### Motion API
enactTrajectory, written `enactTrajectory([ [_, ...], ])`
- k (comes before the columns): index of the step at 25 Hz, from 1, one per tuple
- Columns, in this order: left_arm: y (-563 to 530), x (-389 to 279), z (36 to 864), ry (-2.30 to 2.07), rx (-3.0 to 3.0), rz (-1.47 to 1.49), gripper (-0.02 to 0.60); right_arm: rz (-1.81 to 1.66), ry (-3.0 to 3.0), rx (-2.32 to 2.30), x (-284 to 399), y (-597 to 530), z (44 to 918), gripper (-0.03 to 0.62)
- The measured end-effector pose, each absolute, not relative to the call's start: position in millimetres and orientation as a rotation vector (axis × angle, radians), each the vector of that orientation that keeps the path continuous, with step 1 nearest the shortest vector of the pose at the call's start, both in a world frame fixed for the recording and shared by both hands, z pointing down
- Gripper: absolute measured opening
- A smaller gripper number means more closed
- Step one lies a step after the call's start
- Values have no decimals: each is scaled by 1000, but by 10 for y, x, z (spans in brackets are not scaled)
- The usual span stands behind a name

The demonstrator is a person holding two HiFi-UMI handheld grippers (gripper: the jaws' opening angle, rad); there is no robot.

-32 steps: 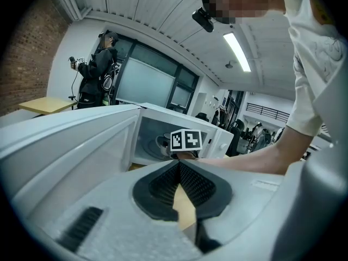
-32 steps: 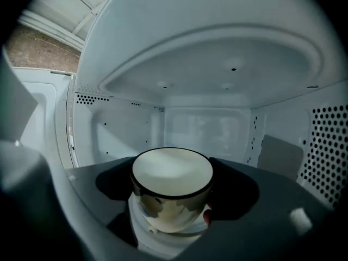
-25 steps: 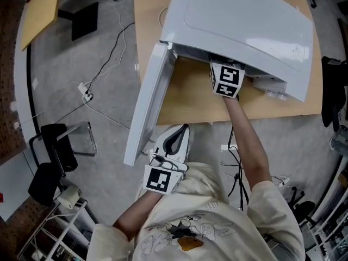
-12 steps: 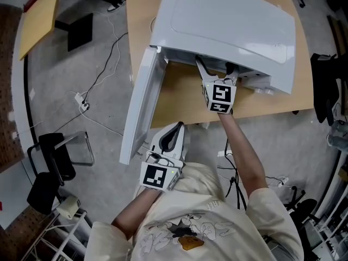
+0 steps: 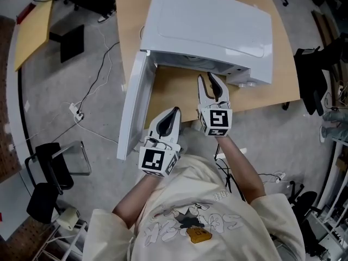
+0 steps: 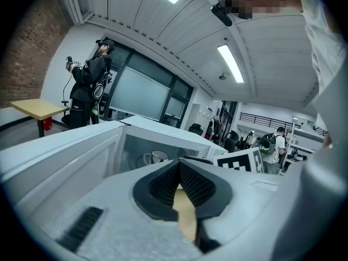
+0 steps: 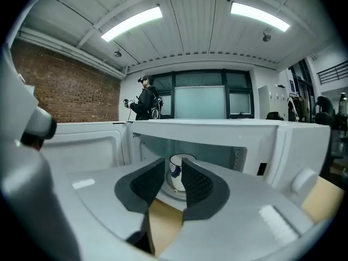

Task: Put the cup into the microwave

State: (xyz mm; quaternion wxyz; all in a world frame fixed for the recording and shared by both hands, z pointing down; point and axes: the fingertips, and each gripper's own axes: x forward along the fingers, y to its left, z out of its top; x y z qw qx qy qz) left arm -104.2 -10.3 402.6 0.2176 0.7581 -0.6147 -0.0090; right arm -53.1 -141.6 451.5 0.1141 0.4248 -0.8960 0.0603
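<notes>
The white microwave stands on a wooden table with its door swung open to the left. A white cup with a blue mark stands upright on the turntable inside; the left gripper view also shows this cup. My right gripper hangs over the table in front of the cavity, well back from the cup. Its jaws are closing with nothing between them; the cup only shows far behind the gap. My left gripper is shut and empty, beside the door's lower end.
The open door juts past the table's front edge on my left. Cables and a power strip lie on the grey floor, with a black chair at the lower left. A person stands far behind the microwave.
My right gripper has drawn back out of the microwave cavity toward me, leaving the cup inside, and its jaws have narrowed. The left gripper has risen slightly.
</notes>
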Motion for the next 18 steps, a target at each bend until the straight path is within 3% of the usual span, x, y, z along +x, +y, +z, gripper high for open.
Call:
enactTrajectory([
  [4,-155,-970,3959,-1692,2139,-35,5,197,-2634,1280,-354,-1273,4252,6],
  [18,-356,-791,3849,-1667,2193,-55,5,222,-2660,1250,-126,-795,3859,5],
])
